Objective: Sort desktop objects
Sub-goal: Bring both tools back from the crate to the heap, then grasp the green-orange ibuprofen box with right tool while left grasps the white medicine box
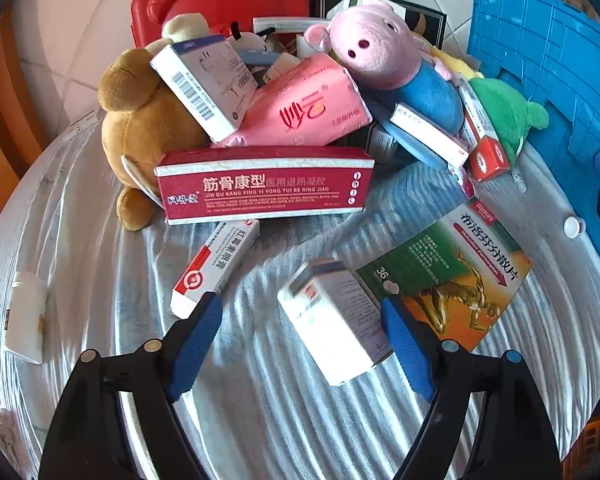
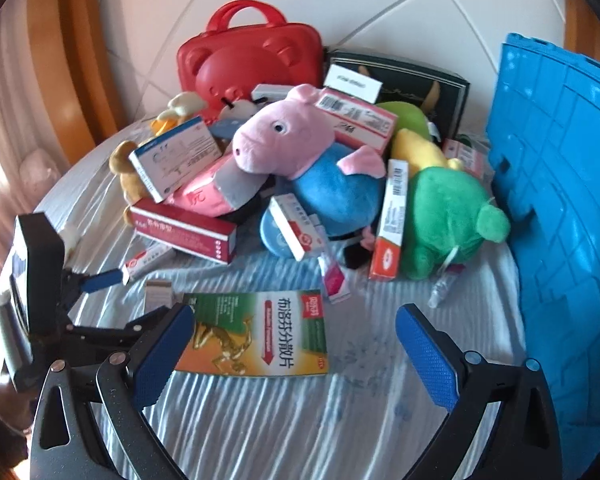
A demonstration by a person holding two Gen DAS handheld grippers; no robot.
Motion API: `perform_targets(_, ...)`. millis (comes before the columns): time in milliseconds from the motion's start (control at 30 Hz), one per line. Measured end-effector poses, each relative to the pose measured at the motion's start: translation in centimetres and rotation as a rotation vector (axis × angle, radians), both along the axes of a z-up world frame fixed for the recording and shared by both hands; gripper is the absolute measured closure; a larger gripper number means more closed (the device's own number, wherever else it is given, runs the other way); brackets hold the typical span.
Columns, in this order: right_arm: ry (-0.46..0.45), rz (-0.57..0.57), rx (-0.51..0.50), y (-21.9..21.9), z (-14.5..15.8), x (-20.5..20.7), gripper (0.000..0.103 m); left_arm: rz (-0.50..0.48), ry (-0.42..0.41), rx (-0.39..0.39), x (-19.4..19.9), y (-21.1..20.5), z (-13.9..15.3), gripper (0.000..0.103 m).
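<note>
My left gripper (image 1: 302, 320) straddles a white box (image 1: 336, 320) on the cloth (image 1: 260, 400), jaws apart, not pressing – my right view barely shows it. Right gripper (image 2: 294, 344) gapes over the green box (image 2: 256, 332), blue crate (image 2: 560, 200) beside.

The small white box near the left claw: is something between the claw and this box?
Nothing visible is in the way. The small white box lies on the striped cloth, already between the open fingers of the left claw. The green and orange box lies close beside it, against one finger.
</note>
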State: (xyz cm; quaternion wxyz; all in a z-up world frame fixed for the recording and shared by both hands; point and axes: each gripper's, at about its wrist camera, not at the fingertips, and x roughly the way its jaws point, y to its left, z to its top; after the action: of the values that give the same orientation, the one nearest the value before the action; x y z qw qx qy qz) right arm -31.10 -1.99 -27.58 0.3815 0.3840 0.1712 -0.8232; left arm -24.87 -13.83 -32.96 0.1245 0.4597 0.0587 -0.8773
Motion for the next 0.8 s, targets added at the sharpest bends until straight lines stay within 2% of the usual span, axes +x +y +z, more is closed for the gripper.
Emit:
perform_targets(133,-0.022,0.023,0.012,-0.6,-0.9,-0.4,0.001,0.006,-0.045,0.028,0.5,-0.2,-1.7,0.025)
perform_targets(200,-0.036,0.014,0.004,-0.6,-1.2,-0.6,0.001,0.014,-0.051,0.057,0.5,-0.8,-2.0,0.030)
perform_targets(300,-0.055,0.005,0.000,-0.5,-1.4,-1.0,0.001,-0.022,-0.055,0.056,0.1,-1.1,-1.4,0.047)
perform_targets(433,-0.109,-0.030,0.000,-0.1,-2.2,-1.2,0.001,-0.127,-0.048,0.024,-0.3,-0.1,-0.3,0.071)
perform_targets(633,-0.209,-0.117,-0.031,1.0,-3.8,-0.4,0.001,-0.231,-0.036,-0.001,-0.7,-0.1,0.6,0.073)
perform_targets(800,-0.323,-0.279,-0.085,0.7,-5.1,0.6,0.001,-0.342,-0.045,0.003,-0.6,-0.9,0.8,0.073)
